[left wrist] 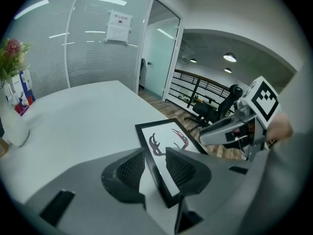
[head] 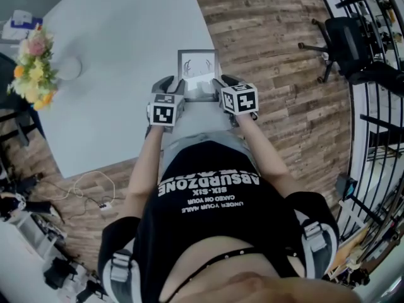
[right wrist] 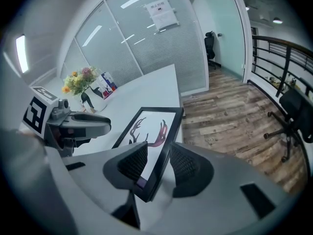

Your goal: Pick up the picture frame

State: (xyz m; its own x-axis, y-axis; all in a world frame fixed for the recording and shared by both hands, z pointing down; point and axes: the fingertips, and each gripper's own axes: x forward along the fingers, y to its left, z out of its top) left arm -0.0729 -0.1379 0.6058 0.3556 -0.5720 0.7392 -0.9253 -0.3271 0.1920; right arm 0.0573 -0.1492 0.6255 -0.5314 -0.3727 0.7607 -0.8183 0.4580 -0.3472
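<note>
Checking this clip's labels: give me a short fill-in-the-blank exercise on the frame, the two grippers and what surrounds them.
1. The picture frame lies on the white ____.
2. The left gripper and the right gripper each straddle one edge of the frame, jaws ____.
3. In the head view, the flowers stand to the frame's ____.
4. The office chair stands on the ____ floor.
Missing words: table, open, left, wooden.
</note>
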